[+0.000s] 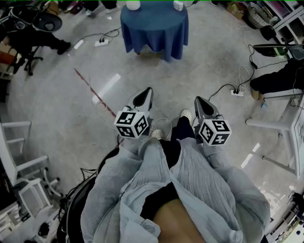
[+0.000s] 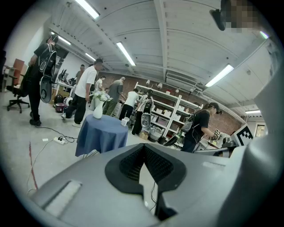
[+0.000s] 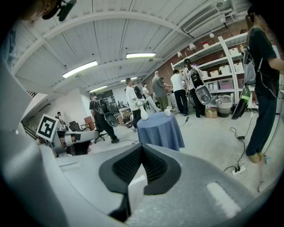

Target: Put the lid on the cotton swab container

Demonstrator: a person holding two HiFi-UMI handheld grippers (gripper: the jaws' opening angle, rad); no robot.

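Far ahead stands a round table under a blue cloth (image 1: 154, 26), carrying a white vase (image 1: 133, 4) and a small white container (image 1: 178, 4); no lid can be made out at this distance. The left gripper view shows the same table (image 2: 102, 135), vase (image 2: 98, 108) and container (image 2: 125, 120); so does the right gripper view, with table (image 3: 160, 128) and container (image 3: 167, 112). Both grippers are held at waist height, well short of the table. My left gripper (image 1: 145, 95) and right gripper (image 1: 199, 102) are shut, jaw tips touching, nothing between them.
Power strips (image 1: 100, 42) (image 1: 236, 92) with trailing cables lie on the grey floor, and a red line (image 1: 88, 83) crosses it. White furniture legs (image 1: 275, 126) stand at the right, racks at the left. Several people (image 2: 84, 95) stand beyond the table near shelves (image 2: 166, 115).
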